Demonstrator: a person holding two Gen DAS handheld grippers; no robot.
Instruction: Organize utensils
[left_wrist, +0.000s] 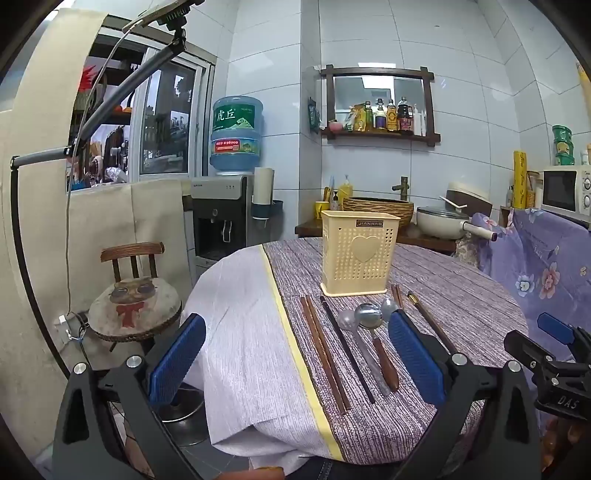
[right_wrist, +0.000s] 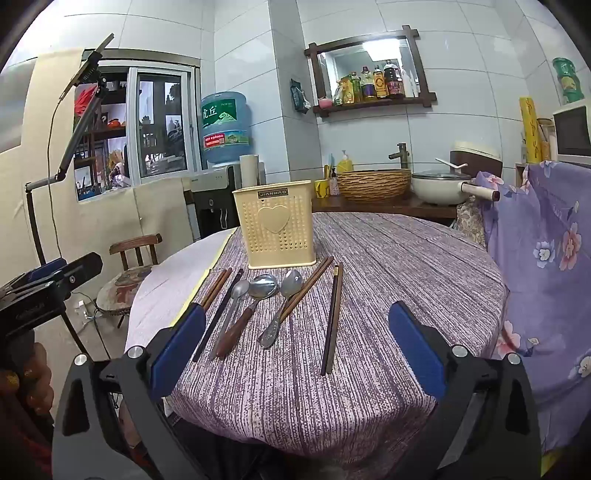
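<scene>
White wall tiles back the left wrist view, where a cream utensil holder (left_wrist: 359, 253) labelled "JIANHAO" stands toward the table's (left_wrist: 461, 291) far edge, chopsticks (left_wrist: 324, 352) and spoons (left_wrist: 371, 325) lying in a row before it, the left gripper (left_wrist: 295, 358) spread wide, holding nothing. From the right wrist, the same "JIANHAO" holder (right_wrist: 275, 229) stands behind the utensils near the table's (right_wrist: 406, 258) left edge, and the right gripper (right_wrist: 295, 350) gapes empty, its jaws wide apart.

Both wrist views look forward over the purple-clothed round table (left_wrist: 424, 273) (right_wrist: 399, 251), left one from further left, sharing the perforated cream plastic holder (left_wrist: 359, 253) (right_wrist: 275, 229).
</scene>
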